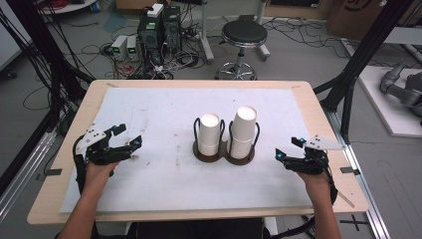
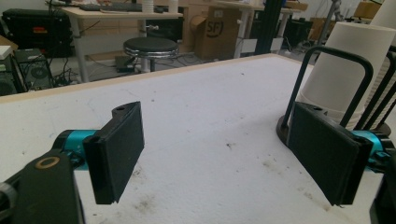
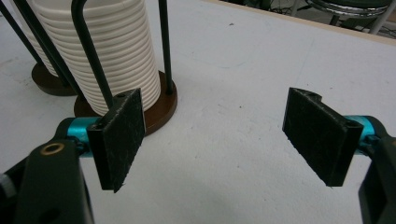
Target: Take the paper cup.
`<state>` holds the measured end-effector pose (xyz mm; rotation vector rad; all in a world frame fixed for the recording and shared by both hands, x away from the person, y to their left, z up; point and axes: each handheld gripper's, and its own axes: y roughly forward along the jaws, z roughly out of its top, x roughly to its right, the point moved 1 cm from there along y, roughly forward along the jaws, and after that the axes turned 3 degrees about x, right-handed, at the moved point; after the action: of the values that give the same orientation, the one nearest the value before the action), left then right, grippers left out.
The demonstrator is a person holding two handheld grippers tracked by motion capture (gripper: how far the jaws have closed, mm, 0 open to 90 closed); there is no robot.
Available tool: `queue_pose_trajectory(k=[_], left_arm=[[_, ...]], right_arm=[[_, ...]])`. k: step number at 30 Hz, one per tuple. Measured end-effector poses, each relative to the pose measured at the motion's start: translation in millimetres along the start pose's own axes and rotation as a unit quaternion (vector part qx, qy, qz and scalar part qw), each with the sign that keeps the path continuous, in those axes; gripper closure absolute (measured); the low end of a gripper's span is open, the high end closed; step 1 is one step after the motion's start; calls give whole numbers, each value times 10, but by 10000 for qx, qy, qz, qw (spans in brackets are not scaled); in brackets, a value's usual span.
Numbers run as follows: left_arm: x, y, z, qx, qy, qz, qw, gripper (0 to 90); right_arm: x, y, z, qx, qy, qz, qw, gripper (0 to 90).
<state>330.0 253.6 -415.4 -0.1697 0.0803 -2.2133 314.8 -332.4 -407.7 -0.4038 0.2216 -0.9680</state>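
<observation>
Two stacks of white paper cups, a shorter left stack (image 1: 209,133) and a taller right stack (image 1: 243,130), stand in a dark wire holder (image 1: 225,153) mid-counter (image 1: 149,114). The left tongs (image 1: 129,136) and right tongs (image 1: 288,148) flank it, well apart, both gaping wide and empty.

Both forearms enter the high view from 6 o'clock. The left gripper (image 1: 128,137) sits out at 9 o'clock, pointing toward 2 o'clock with its jaws spread wide and nothing between them. The right gripper (image 1: 288,148) sits at 3 o'clock, pointing toward 10 o'clock, jaws likewise apart and empty.
</observation>
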Motion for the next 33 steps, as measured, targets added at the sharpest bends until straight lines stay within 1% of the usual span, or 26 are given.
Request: queue_pose_trajectory(k=[5,15,19,20,22,23,24,26,27,28,30,31,32,33], left_arm=[[13,34,-13,-51,12,-22,10000,190],[27,57,-18,-63,12,-34,10000,190],[34,46,-14,-49,9,-54,10000,190],[36,43,-15,-48,-3,-61,10000,190],[40,37,-17,-50,0,-86,10000,190],[46,33,-18,-45,-6,-76,10000,190],[53,28,-18,-46,7,-90,9999,190],[61,23,-22,-46,8,-88,10000,190],[62,21,-25,-61,18,-100,9999,190],[63,19,-27,-70,21,-99,9999,190],[60,8,-30,-84,25,-100,9999,190],[59,3,-30,-78,18,-94,9999,190],[55,-5,-30,-76,25,-81,9999,191],[54,-12,-30,-73,15,-77,9999,191]], right_arm=[[-3,-4,-7,35,2,-22,10000,215],[13,-21,-37,84,50,-71,9999,215],[-7,-32,-18,110,29,-58,9999,216],[-30,-25,1,139,-16,-46,9999,216],[-57,-26,19,221,-33,-53,9997,216],[-57,-26,19,221,-33,-53,9997,216],[-98,-40,51,314,-29,-29,9995,244],[-123,-54,81,420,-66,23,9991,307],[-133,-60,97,488,-96,42,9988,357],[-133,-60,97,488,-96,42,9988,357],[-157,-75,128,554,-204,126,9982,492],[-172,-84,137,533,-195,156,9983,557],[-188,-92,151,499,-200,193,9984,659],[-188,-92,151,499,-200,193,9984,659]])
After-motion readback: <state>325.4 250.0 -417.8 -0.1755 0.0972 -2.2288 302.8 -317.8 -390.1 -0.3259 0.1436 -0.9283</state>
